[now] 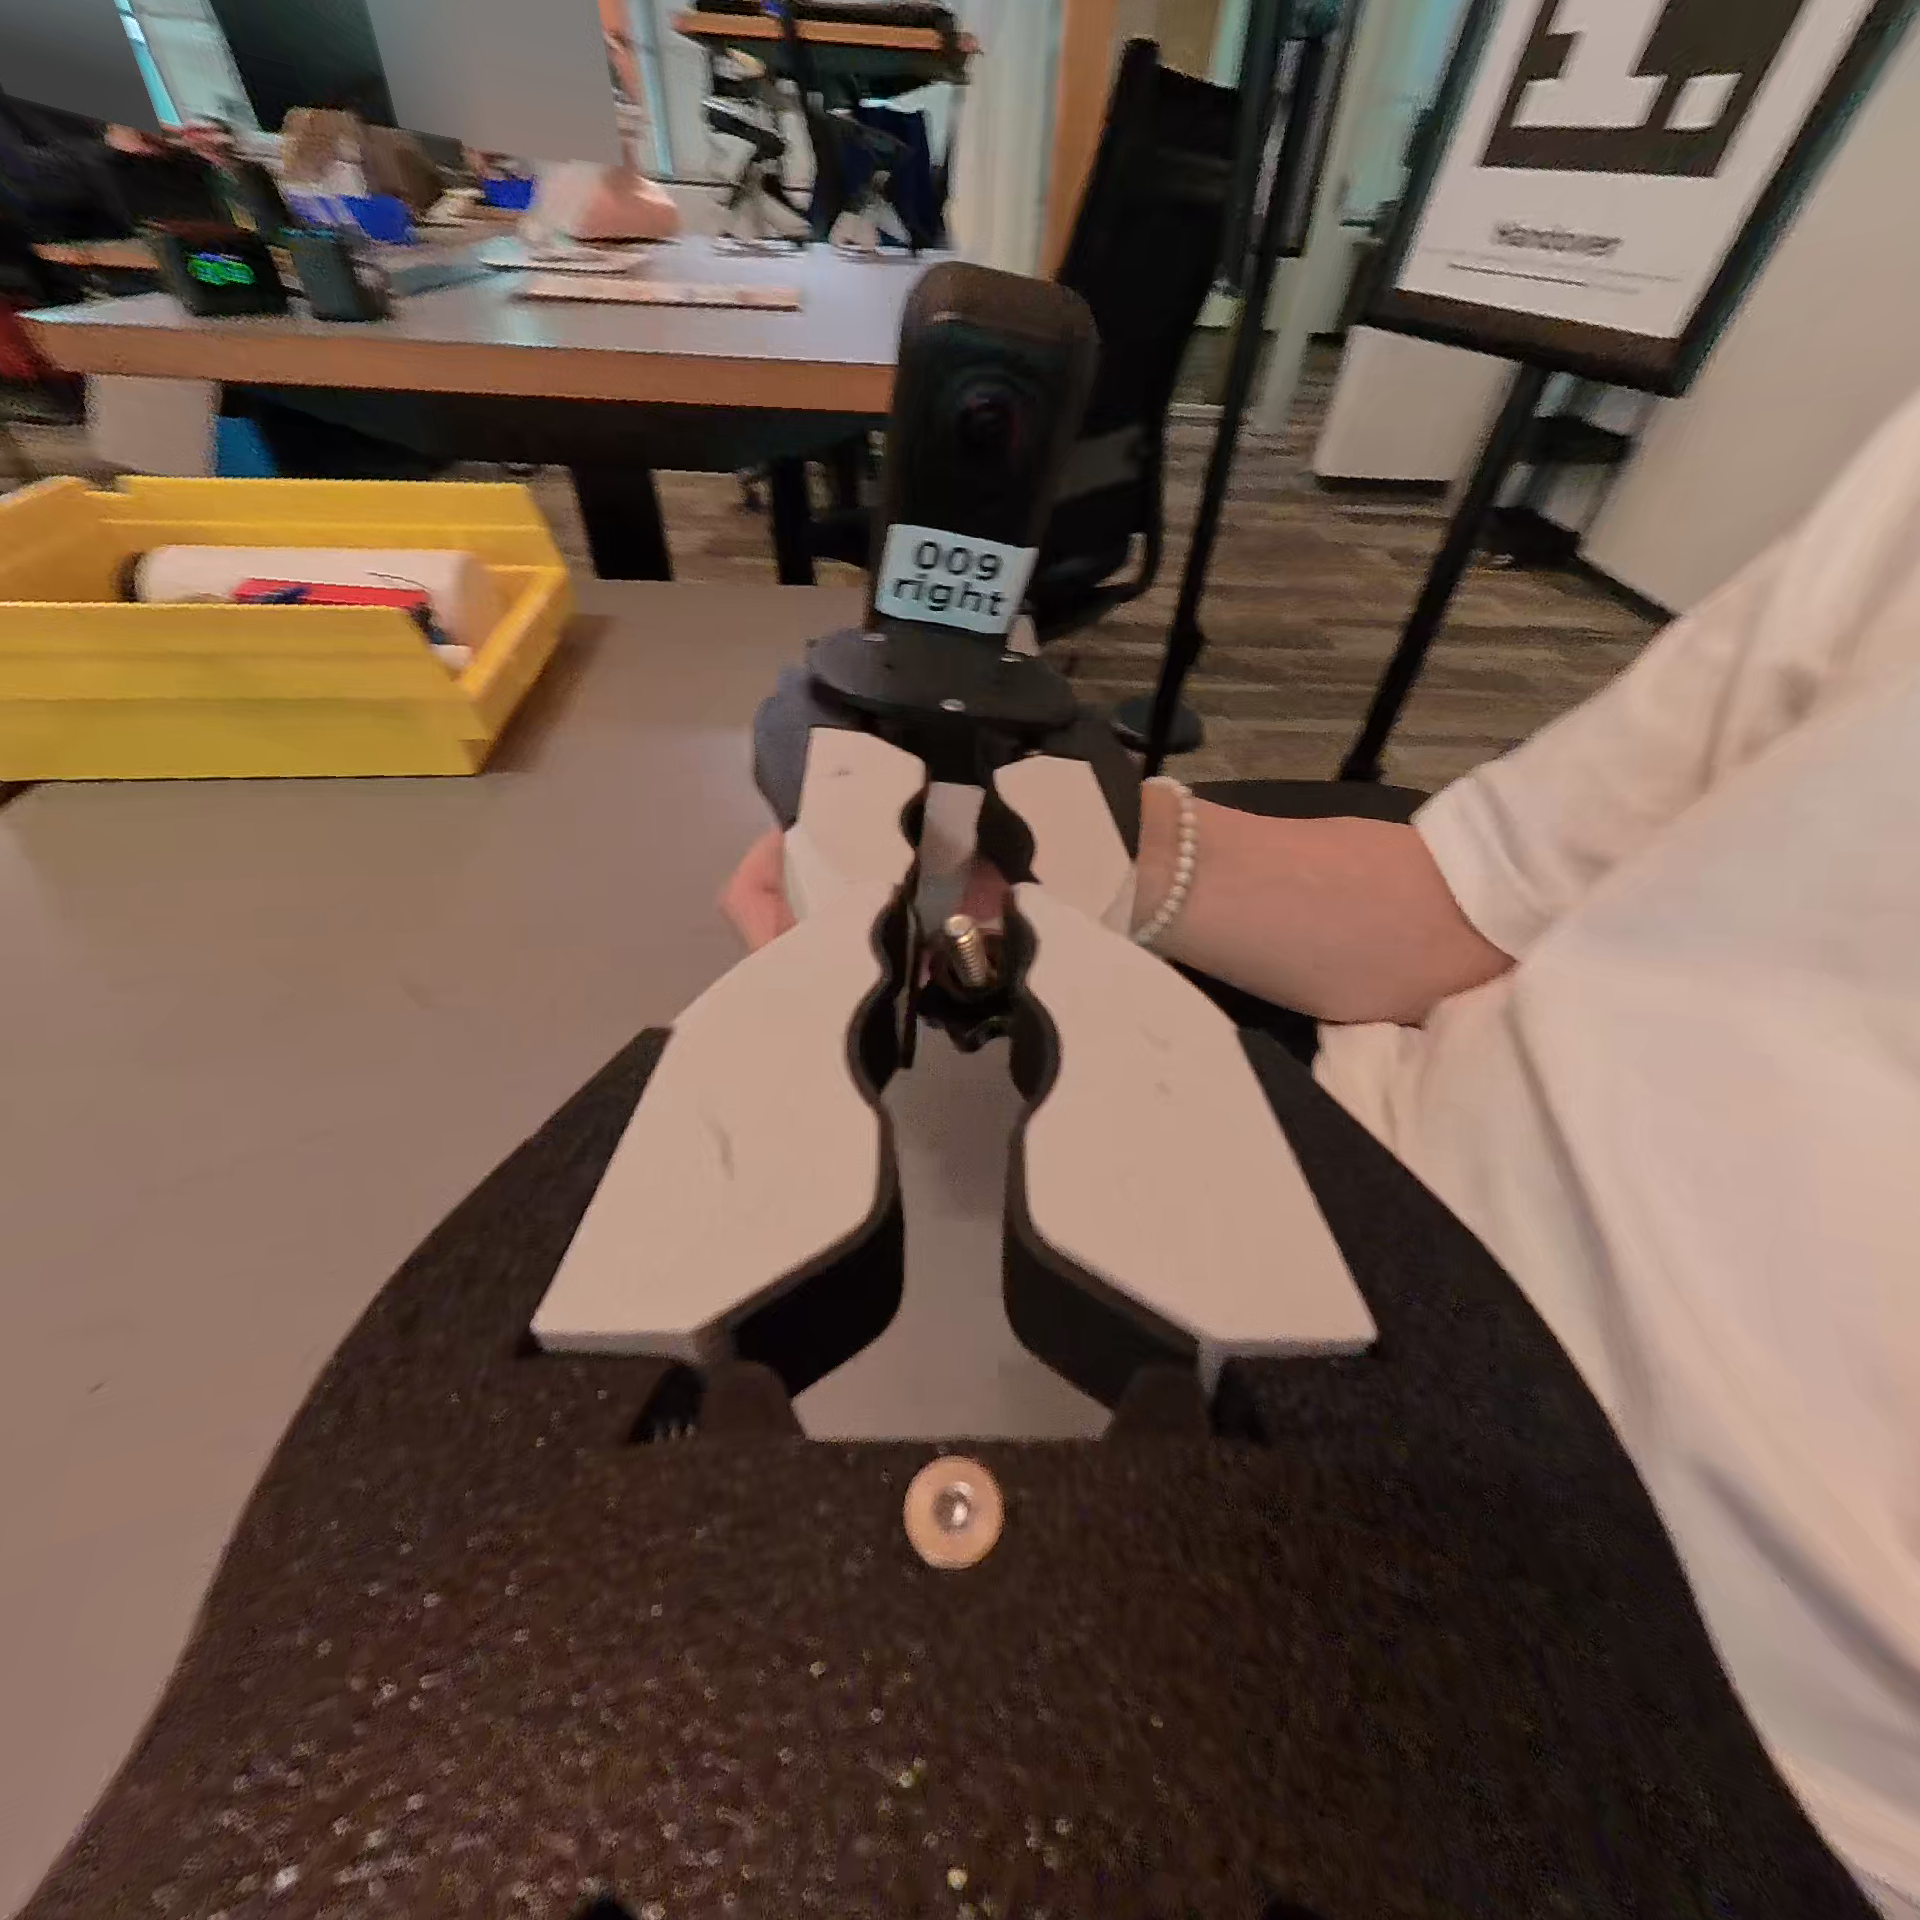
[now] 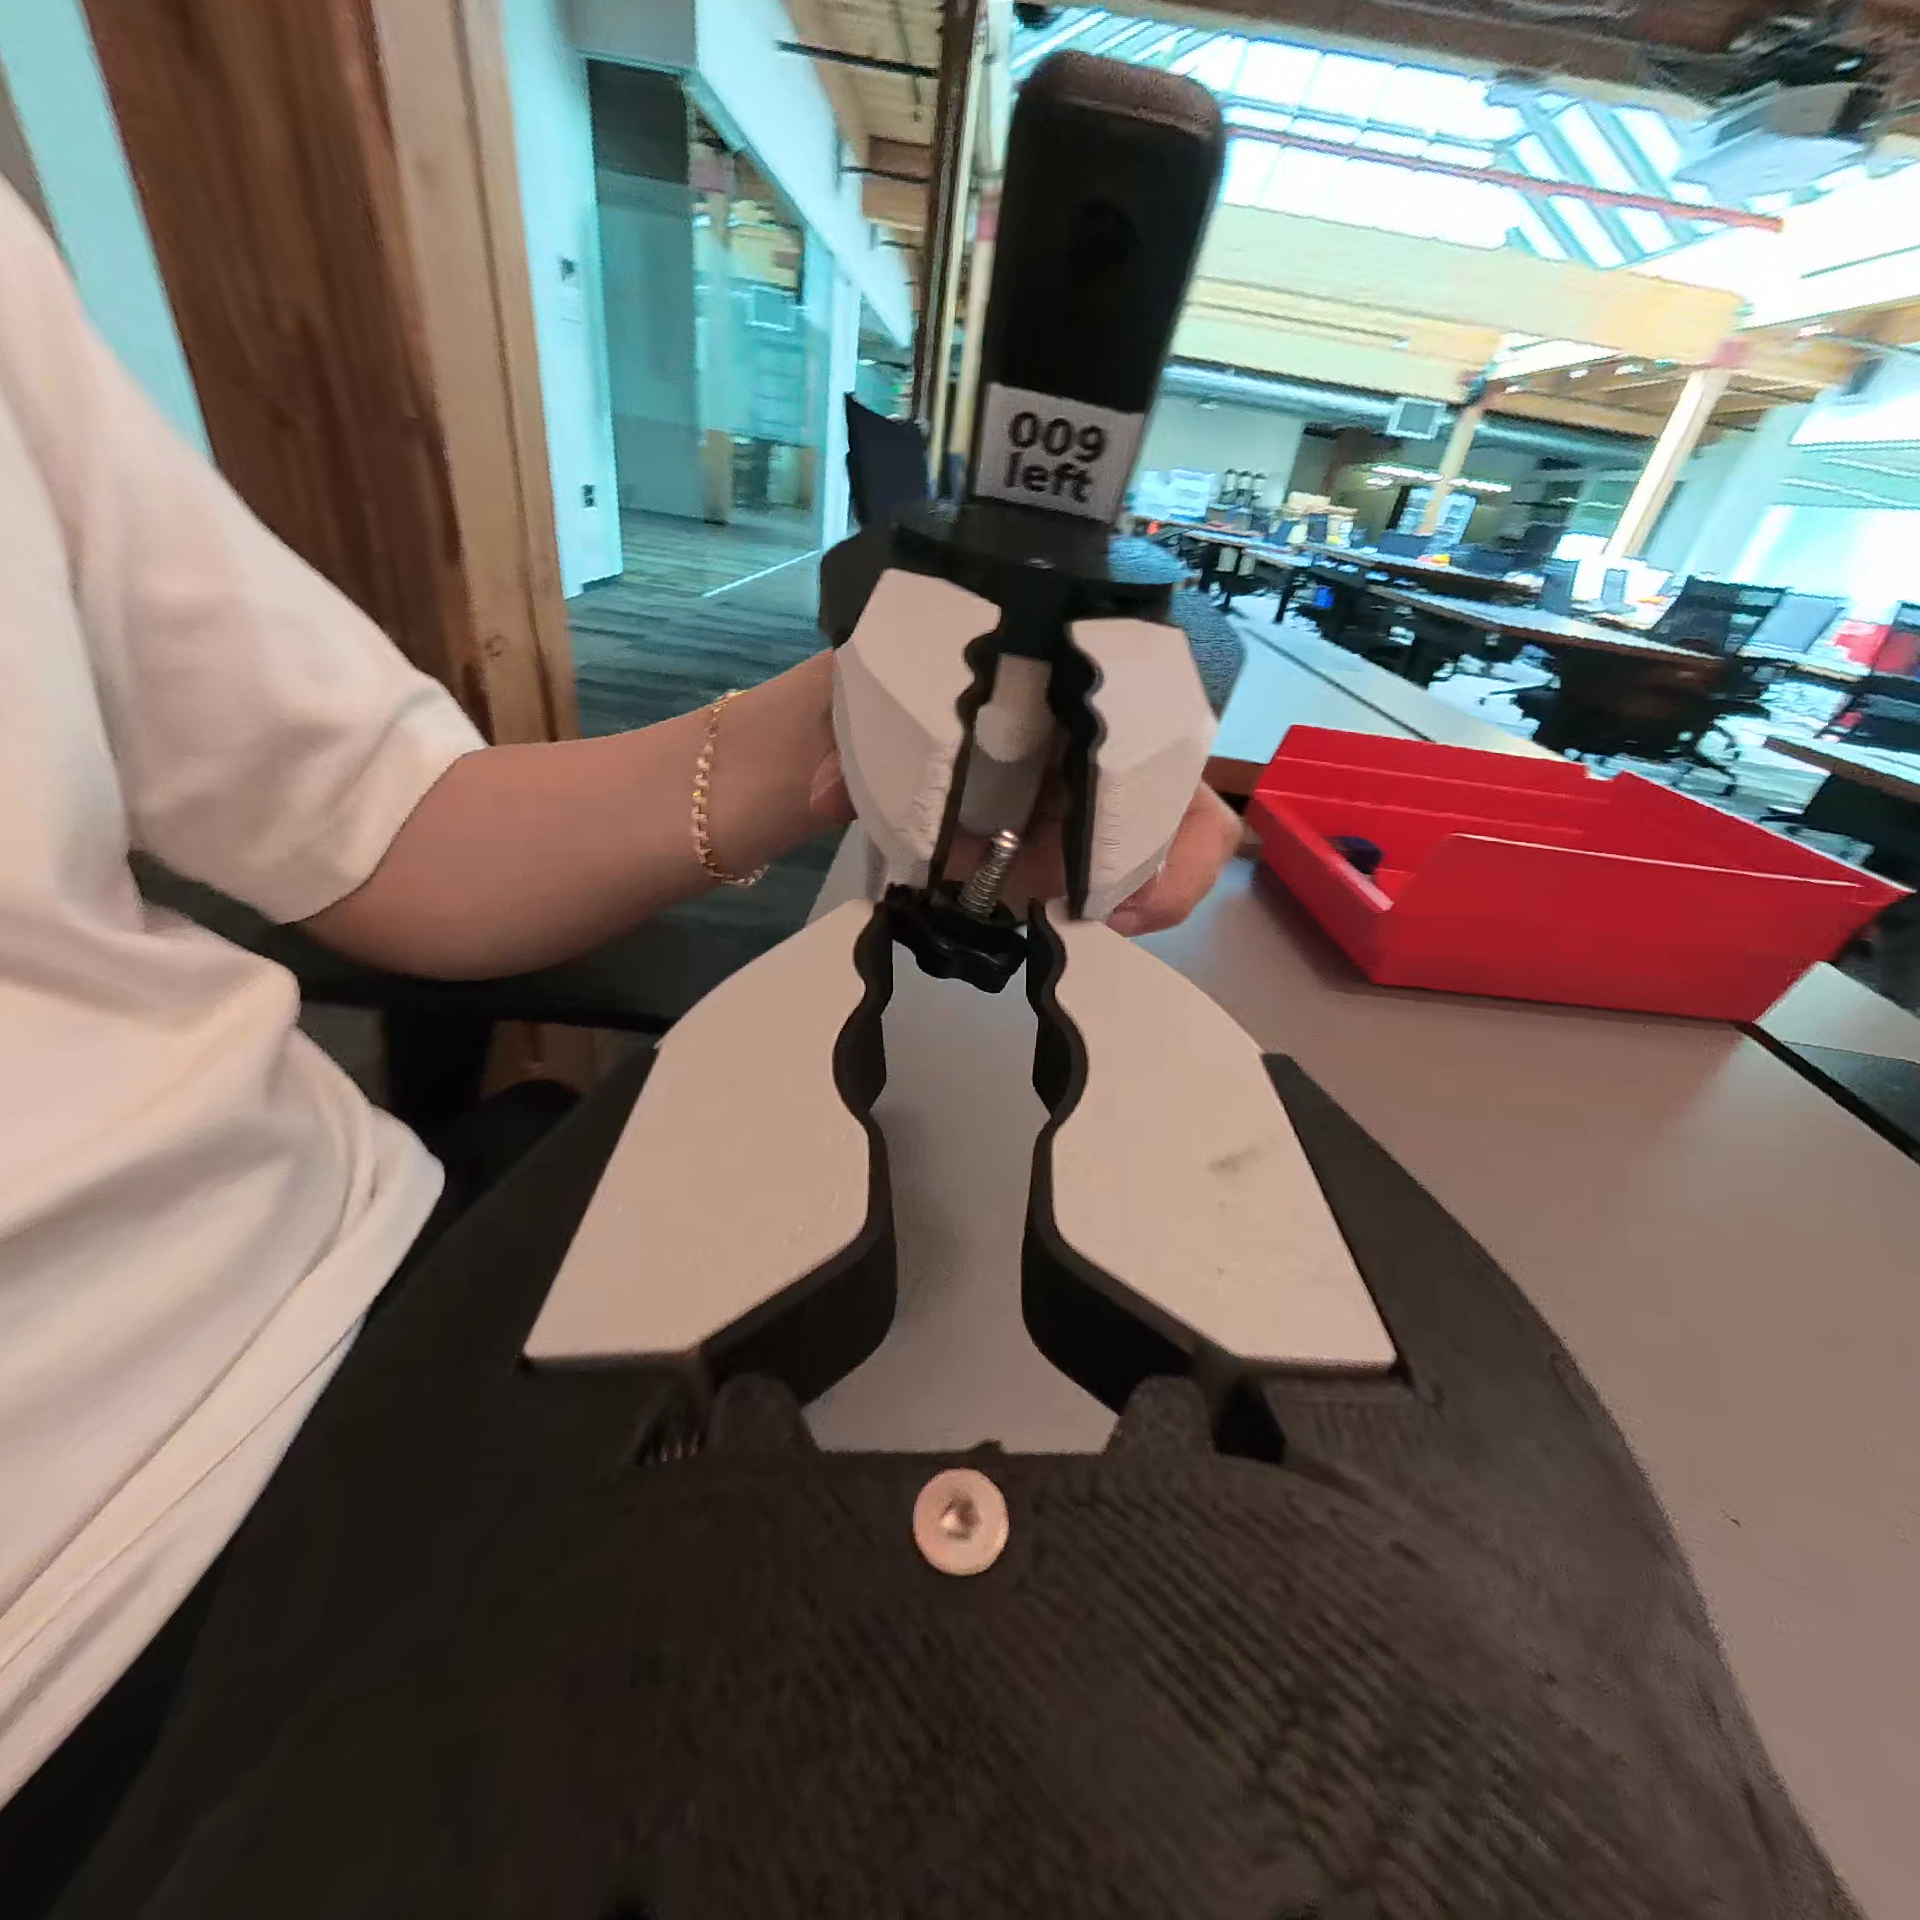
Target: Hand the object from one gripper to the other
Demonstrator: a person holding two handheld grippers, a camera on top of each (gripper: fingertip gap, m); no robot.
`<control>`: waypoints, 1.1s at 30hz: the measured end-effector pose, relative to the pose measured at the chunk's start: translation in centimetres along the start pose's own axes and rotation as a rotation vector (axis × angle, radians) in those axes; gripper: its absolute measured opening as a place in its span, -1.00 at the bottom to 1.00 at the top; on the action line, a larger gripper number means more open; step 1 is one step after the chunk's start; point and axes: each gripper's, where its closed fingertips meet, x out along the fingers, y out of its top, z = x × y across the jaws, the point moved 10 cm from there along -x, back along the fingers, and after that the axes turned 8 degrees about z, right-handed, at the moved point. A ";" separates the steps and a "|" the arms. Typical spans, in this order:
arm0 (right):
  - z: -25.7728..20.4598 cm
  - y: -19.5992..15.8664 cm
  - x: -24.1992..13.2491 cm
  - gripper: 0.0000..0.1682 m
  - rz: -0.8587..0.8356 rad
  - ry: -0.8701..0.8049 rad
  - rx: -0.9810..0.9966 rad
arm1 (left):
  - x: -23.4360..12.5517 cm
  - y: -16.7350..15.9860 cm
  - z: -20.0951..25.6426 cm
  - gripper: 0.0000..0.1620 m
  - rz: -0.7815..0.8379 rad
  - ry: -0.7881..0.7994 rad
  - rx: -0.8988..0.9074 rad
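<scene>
Knob screw (image 2: 951, 954) tight in right gripper (image 2: 954, 916) jaws, left gripper (image 2: 997, 894) adjacent.

Pale blue label (image 1: 951, 590), two printed lines, on black camera post (image 1: 992, 416). White label (image 2: 1055, 462), same layout, on second camera post (image 2: 1101, 229). Framed sign (image 1: 1590, 177) on stand: big black figure, small caption. Green display (image 1: 218, 272) too blurred.

Black knob screw (image 2: 961, 935), threads outward

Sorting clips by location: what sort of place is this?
Likely an open-plan office or lab: long desks with office chairs under skylights, plus a yellow bin on the table.
</scene>
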 end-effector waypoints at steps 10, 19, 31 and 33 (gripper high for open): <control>0.8 -0.5 0.0 -0.70 0.048 -0.152 0.078 | -0.2 -0.3 -1.4 -0.94 0.061 0.078 -0.106; 1.2 -0.3 0.9 -0.44 -0.082 -0.509 -0.100 | 1.4 1.2 -0.5 -0.94 -0.134 0.523 0.039; 1.3 -0.3 1.3 -0.69 -0.169 -0.684 -0.182 | 2.7 0.6 -0.6 -0.94 -0.067 0.640 0.016; 1.4 -0.4 1.2 -0.72 -0.186 -0.708 -0.173 | 2.9 0.4 -0.7 -0.94 -0.079 0.653 0.025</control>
